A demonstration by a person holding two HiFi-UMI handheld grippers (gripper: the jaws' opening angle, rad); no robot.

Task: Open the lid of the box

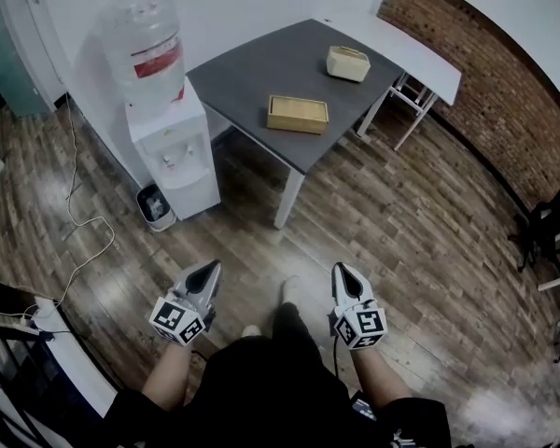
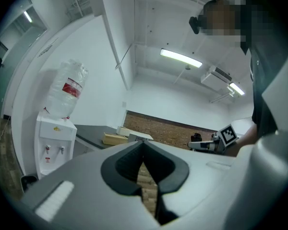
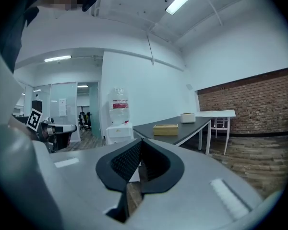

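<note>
The wooden box (image 1: 298, 113) sits with its lid shut near the front edge of the dark grey worktop (image 1: 247, 68). A smaller cream box (image 1: 348, 63) sits farther back. Both grippers are well apart from it, over the plank floor (image 1: 392, 213). The left gripper (image 1: 208, 267) and the right gripper (image 1: 345, 269) are side by side, each with its fingers (image 2: 125, 164) closed tip to tip, holding nothing. A water dispenser (image 1: 173, 147) stands just beside the worktop.

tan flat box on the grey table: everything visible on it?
The tan box is a low, flat rectangle, wood-like in look. Its lid looks shut. It lies flat on the dark grey table, near its front edge. Only the table touches it; the cream box sits apart, farther back.
</note>
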